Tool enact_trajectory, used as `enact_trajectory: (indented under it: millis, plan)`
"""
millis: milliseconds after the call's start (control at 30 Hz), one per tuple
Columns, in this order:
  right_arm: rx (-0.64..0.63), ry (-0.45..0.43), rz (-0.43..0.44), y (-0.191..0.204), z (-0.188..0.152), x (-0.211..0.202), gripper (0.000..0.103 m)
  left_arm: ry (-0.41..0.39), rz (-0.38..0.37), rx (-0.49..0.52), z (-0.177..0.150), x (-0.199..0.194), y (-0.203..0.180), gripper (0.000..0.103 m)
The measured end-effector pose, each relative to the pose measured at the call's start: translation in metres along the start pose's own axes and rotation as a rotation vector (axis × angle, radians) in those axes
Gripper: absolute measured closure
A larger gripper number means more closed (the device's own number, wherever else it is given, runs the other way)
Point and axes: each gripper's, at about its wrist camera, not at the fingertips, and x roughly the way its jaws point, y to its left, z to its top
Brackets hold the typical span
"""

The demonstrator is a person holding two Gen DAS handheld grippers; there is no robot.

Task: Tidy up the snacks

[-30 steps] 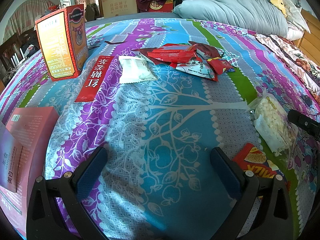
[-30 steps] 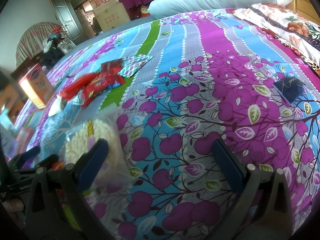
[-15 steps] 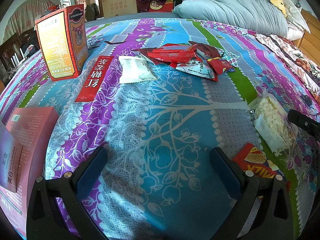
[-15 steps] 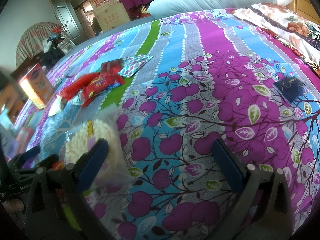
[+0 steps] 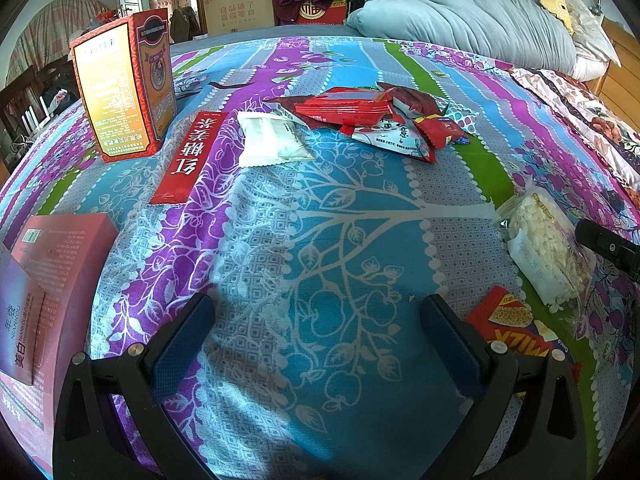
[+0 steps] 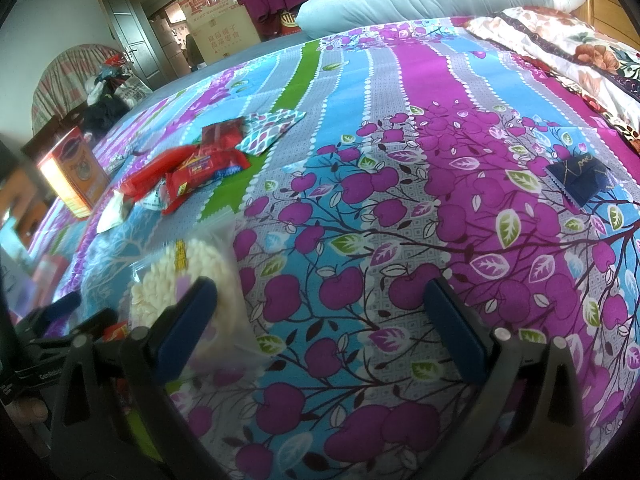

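Observation:
Snacks lie scattered on a patterned bedspread (image 5: 320,240). In the left wrist view a pile of red packets (image 5: 372,116) sits far ahead, with a white pouch (image 5: 272,140) and a long red sachet (image 5: 192,156) to its left. A clear bag of white pieces (image 5: 548,248) and a red wafer pack (image 5: 512,324) lie at the right. My left gripper (image 5: 316,344) hovers open over bare spread. My right gripper (image 6: 320,324) is open too; its left finger overlaps the clear bag (image 6: 188,276). A small dark blue packet (image 6: 580,174) lies to the right.
A tall red-and-yellow box (image 5: 124,84) stands at the back left. A pink box (image 5: 52,280) lies at the near left. A grey-blue duvet (image 5: 472,16) and a floral quilt (image 6: 568,52) are heaped at the head of the bed. Cardboard cartons (image 5: 236,4) stand beyond it.

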Motion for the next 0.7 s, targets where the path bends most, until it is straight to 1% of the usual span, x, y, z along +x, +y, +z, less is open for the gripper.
enact_trajectory:
  millis: [467,600,700]
  plan:
    - [0.002,0.0,0.002,0.001,0.001,0.0,0.0,0.001,-0.008,0.001,-0.002,0.0,0.0,0.0]
    - [-0.005,0.001,-0.016,0.002,0.001,0.001,0.0,0.001,-0.01,0.0,-0.002,-0.001,0.001,0.0]
    - [-0.008,0.017,0.005,0.002,0.01,0.006,0.0,0.001,-0.01,0.0,-0.002,-0.001,0.001,0.0]
